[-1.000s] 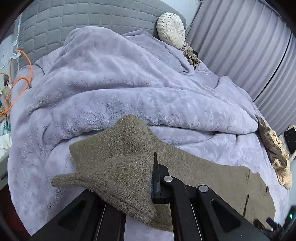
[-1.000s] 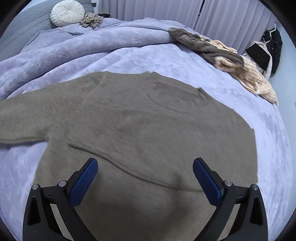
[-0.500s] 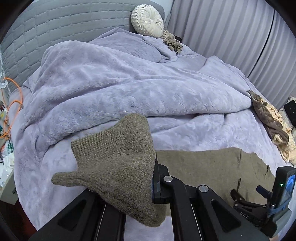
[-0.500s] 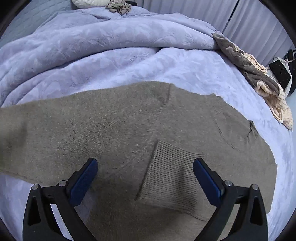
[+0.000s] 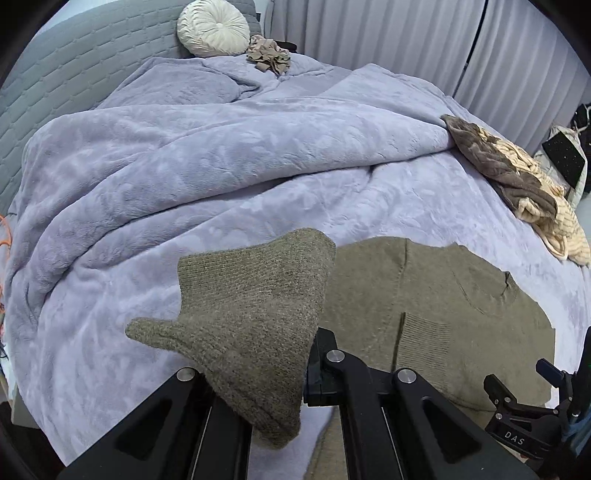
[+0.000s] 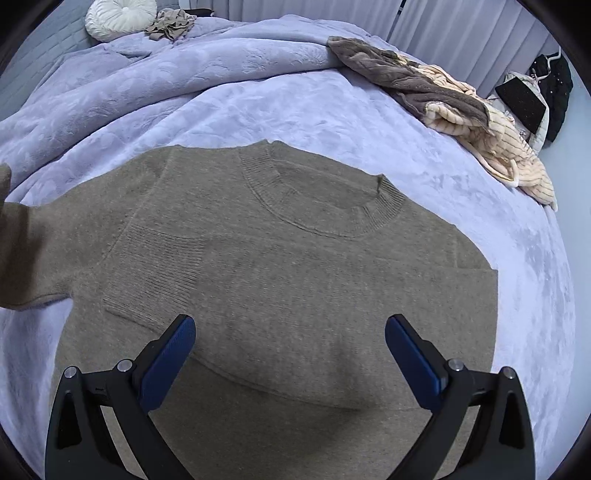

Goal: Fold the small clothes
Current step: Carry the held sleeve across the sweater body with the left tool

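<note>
An olive-brown knit sweater [image 6: 295,266] lies flat on the lilac bed, collar toward the far side; one sleeve lies folded across its chest, cuff [image 6: 155,266] at left. My left gripper [image 5: 288,373] is shut on the other sleeve's cuff [image 5: 255,314] and holds it lifted above the bed, left of the sweater body [image 5: 443,314]. My right gripper [image 6: 290,354] is open and empty, hovering over the sweater's lower half. It shows at the lower right of the left wrist view [image 5: 535,417].
A rumpled lilac blanket [image 5: 203,140] covers the far side of the bed. A pile of brown and cream clothes [image 6: 461,107] lies at the right edge. A round cream cushion [image 5: 212,27] and a small beige garment [image 5: 267,55] sit by the grey headboard.
My left gripper has swung right with the cuff toward the sweater body. My right gripper has shifted so the collar and folded sleeve now lie ahead of it.
</note>
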`<action>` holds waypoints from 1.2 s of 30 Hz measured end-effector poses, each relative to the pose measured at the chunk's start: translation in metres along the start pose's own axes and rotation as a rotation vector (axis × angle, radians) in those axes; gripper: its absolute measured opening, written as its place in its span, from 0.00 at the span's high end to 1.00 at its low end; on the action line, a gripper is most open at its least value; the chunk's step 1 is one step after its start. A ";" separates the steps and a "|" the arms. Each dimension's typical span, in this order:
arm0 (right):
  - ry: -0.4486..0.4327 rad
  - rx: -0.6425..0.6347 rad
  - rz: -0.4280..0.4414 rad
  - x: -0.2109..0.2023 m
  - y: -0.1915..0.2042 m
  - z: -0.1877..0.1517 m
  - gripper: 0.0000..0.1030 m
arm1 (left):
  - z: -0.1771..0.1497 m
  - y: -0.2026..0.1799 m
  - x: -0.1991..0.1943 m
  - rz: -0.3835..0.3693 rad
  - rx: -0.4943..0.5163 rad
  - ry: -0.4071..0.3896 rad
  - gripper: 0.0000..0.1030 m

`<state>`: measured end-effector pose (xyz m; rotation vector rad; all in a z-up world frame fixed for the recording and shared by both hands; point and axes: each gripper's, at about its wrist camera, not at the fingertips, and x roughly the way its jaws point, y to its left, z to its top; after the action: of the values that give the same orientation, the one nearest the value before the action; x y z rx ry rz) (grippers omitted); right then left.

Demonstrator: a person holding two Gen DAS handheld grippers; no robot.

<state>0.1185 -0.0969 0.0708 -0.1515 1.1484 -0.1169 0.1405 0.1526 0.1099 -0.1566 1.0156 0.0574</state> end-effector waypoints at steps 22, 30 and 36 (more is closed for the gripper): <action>-0.014 0.090 -0.042 0.004 -0.099 -0.032 0.01 | -0.023 -0.163 0.018 -0.013 0.192 0.062 0.96; -0.021 0.136 -0.046 0.004 -0.138 -0.047 0.01 | -0.039 -0.214 0.015 -0.024 0.266 0.059 0.96; -0.042 0.130 -0.062 0.001 -0.156 -0.054 0.01 | -0.050 -0.250 0.009 -0.024 0.322 0.046 0.96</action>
<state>0.0675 -0.2537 0.0764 -0.0736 1.0907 -0.2419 0.1336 -0.1021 0.1023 0.1240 1.0546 -0.1320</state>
